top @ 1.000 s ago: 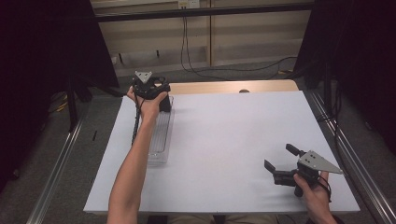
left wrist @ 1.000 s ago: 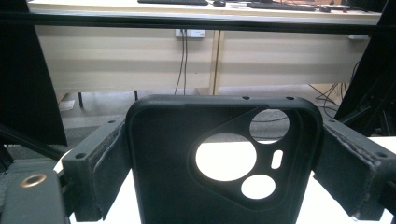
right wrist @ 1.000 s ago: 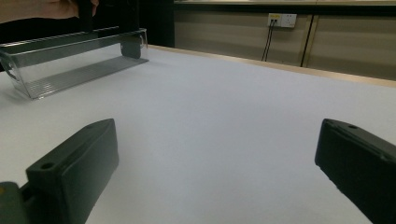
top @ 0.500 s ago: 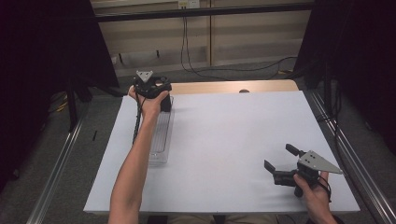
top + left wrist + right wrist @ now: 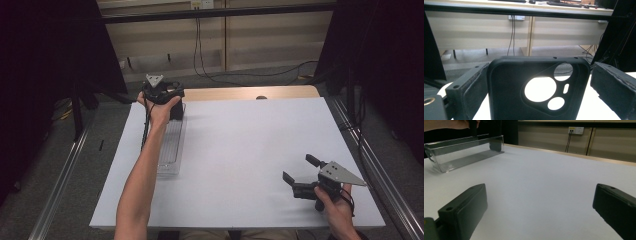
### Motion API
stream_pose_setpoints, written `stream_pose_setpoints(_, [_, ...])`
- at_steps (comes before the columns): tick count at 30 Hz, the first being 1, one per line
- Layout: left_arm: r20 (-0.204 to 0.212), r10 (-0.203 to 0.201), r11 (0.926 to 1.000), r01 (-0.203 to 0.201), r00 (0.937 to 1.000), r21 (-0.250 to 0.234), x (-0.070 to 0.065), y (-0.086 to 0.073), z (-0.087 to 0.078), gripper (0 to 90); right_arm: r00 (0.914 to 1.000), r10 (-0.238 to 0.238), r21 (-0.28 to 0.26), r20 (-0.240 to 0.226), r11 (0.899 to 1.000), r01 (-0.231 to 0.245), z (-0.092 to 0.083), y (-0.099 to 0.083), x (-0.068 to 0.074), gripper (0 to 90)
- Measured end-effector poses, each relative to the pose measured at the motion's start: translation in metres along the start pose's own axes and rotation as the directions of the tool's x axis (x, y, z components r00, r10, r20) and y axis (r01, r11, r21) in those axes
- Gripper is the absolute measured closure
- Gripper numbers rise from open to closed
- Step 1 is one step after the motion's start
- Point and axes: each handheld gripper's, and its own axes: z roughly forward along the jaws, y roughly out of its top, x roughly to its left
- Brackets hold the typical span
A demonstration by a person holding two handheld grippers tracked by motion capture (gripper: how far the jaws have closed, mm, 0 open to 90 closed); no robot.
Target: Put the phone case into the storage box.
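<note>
1. While you look down from the high view, your left gripper (image 5: pixel 165 95) is at the far left of the white table (image 5: pixel 250 150), over the far end of the clear tray (image 5: pixel 170 150), which lies lengthwise beside your forearm. Your right gripper (image 5: pixel 300 176) rests low near the table's near right corner, well apart from the tray, its jaws spread on nothing.

2. Along the left gripper view, a black phone case (image 5: pixel 534 90) stands upright between the jaws, its camera cut-outs showing the white table through them. The left jaw appears to touch the case's edge, while a gap shows between the right jaw and the case, so you hold nothing firmly yet; whether this is a grasp beginning or a release ending, you cannot tell.

3. Along the right gripper view, the jaws are wide apart over bare table, and the tray (image 5: pixel 466 152) sits far off at upper left with the case (image 5: pixel 496 145) upright at its far end.

4. By my judgement, the work is at the case and tray: the case is in the tray's end, and a firm pinch or a clean withdrawal is what remains.
</note>
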Motion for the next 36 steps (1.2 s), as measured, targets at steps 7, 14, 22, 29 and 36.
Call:
stream_pose_setpoints(7, [0.033, 0.008, 0.9995, -0.007, 0.9994, -0.031, 0.001, 0.005, -0.002, 3.7, 1.0000, -0.005, 0.000, -0.005, 1.000, 0.005, 0.001, 0.000, 0.000, 0.0])
stream_pose_setpoints(14, [0.032, 0.013, 0.9982, -0.011, 0.9994, -0.059, 0.005, 0.011, -0.006, 3.3, 1.0000, -0.003, 0.001, -0.002, 1.000, 0.003, 0.000, 0.000, 0.000, 0.0])
stream_pose_setpoints(22, [0.052, 0.011, 0.9963, -0.007, 0.9986, -0.086, 0.008, 0.016, -0.010, 3.4, 1.0000, -0.002, -0.001, -0.002, 1.000, 0.002, 0.001, 0.000, 0.000, 0.0])
stream_pose_setpoints(29, [0.074, 0.024, 0.9951, -0.017, 0.9969, -0.098, 0.008, 0.022, -0.017, 3.6, 1.0000, -0.003, 0.001, -0.003, 1.000, 0.003, 0.001, 0.000, 0.000, 0.0])
stream_pose_setpoints(36, [0.109, 0.031, 0.9924, -0.018, 0.9936, -0.122, 0.010, 0.028, -0.025, 3.5, 1.0000, -0.003, -0.003, 0.005, 1.000, 0.003, 0.000, 0.000, -0.001, 0.0])
